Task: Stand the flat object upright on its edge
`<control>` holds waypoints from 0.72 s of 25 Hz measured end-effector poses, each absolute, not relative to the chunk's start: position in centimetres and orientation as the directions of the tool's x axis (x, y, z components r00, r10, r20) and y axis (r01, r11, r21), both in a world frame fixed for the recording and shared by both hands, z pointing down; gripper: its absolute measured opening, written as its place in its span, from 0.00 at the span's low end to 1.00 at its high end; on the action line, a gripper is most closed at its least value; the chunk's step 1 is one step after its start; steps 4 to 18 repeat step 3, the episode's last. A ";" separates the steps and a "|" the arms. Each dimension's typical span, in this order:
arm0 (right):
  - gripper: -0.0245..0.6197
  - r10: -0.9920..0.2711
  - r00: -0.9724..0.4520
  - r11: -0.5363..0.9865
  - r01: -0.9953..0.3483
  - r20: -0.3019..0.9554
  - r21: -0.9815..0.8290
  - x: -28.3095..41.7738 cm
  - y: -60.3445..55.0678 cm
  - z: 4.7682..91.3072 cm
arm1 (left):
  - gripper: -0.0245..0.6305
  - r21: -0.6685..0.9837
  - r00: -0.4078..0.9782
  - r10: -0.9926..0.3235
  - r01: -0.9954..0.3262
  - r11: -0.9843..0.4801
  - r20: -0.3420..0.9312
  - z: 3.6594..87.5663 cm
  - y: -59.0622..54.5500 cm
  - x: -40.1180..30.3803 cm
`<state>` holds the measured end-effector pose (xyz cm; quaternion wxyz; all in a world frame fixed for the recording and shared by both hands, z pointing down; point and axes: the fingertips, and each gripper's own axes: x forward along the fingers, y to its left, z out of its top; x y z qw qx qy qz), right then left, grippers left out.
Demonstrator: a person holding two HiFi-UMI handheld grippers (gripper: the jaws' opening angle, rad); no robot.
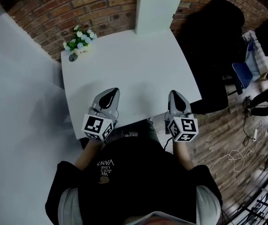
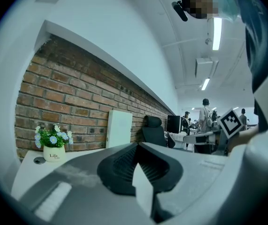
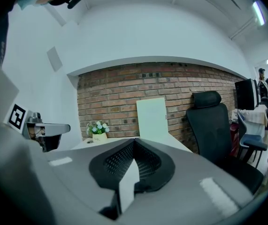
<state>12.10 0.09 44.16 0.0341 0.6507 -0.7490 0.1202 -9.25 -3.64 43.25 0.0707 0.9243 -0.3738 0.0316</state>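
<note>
Both the left tongs (image 1: 111, 94) and right tongs (image 1: 175, 95) are closed on nothing above the white bench (image 1: 134, 64) — the pale flat rectangular board (image 1: 157, 12) already stands upright against the brick wall (image 1: 101, 3); seemingly finished.

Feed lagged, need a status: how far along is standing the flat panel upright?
Looks done: the white flat panel stands on its edge at the far side of the table, by the brick wall. In hand: nothing; the left hand-held gripper and right hand-held gripper sit shut and empty near the front edge. Left: seemingly nothing.
</note>
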 end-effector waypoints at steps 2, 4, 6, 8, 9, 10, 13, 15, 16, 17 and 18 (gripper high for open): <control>0.04 -0.967 -0.146 0.119 -0.983 0.209 -0.139 12.1 0.2 44.3 | 0.04 0.109 0.720 -0.685 -0.694 -0.712 0.110 43.3 -3.6 -9.3; 0.04 -0.967 -0.144 0.116 -0.983 0.209 -0.141 12.0 0.3 44.3 | 0.04 0.110 0.721 -0.684 -0.693 -0.713 0.109 43.3 -3.6 -9.3; 0.04 -0.967 -0.144 0.116 -0.983 0.209 -0.141 12.0 0.3 44.3 | 0.04 0.110 0.721 -0.684 -0.693 -0.713 0.109 43.3 -3.6 -9.3; 0.04 -0.967 -0.144 0.116 -0.983 0.209 -0.141 12.0 0.3 44.3 | 0.04 0.110 0.721 -0.684 -0.693 -0.713 0.109 43.3 -3.6 -9.3; 0.04 -0.967 -0.144 0.116 -0.983 0.209 -0.141 12.0 0.3 44.3 | 0.04 0.110 0.721 -0.684 -0.693 -0.713 0.109 43.3 -3.6 -9.3; 0.04 -0.967 -0.144 0.116 -0.983 0.209 -0.141 12.0 0.3 44.3 | 0.04 0.110 0.721 -0.684 -0.693 -0.713 0.109 43.3 -3.6 -9.3; 0.04 -0.967 -0.144 0.116 -0.983 0.209 -0.141 12.0 0.3 44.3 | 0.04 0.110 0.721 -0.684 -0.693 -0.713 0.109 43.3 -3.6 -9.3; 0.04 -0.967 -0.144 0.116 -0.983 0.209 -0.141 12.0 0.3 44.3 | 0.04 0.110 0.721 -0.684 -0.693 -0.713 0.109 43.3 -3.6 -9.3; 0.04 -0.967 -0.144 0.116 -0.983 0.209 -0.141 12.0 0.3 44.3 | 0.04 0.110 0.721 -0.684 -0.693 -0.713 0.109 43.3 -3.6 -9.3; 0.04 -0.967 -0.144 0.116 -0.983 0.209 -0.141 12.0 0.3 44.3 | 0.04 0.110 0.721 -0.684 -0.693 -0.713 0.109 43.3 -3.6 -9.3; 0.04 -0.967 -0.144 0.116 -0.983 0.209 -0.141 12.0 0.3 44.3 | 0.04 0.110 0.721 -0.684 -0.693 -0.713 0.109 43.3 -3.6 -9.3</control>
